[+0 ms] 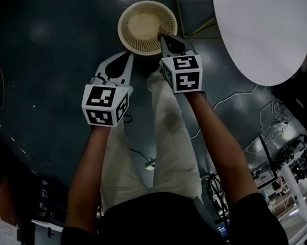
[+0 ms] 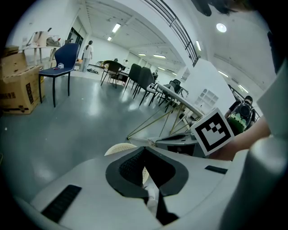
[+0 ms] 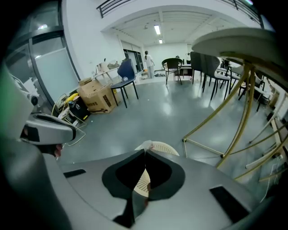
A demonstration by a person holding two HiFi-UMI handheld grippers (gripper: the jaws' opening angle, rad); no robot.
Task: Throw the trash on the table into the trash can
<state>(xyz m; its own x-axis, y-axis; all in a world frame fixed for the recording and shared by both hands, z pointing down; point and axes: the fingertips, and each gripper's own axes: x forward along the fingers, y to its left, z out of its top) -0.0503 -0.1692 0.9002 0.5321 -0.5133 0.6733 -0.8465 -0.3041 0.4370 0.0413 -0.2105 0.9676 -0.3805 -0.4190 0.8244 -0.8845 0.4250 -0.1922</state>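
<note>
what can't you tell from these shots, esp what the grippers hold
Right gripper: pale scrap at its shut tips, too small to name in any view.
Left gripper: white piece between its jaws, mostly hidden by the pads.
Trash can: its contents, dim in the head view, covered by gripper bodies elsewhere.
Table: cut off at the head view's top edge.

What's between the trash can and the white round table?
In the head view: just the gold legs of the table and bare dark floor, right of the trash can.
</note>
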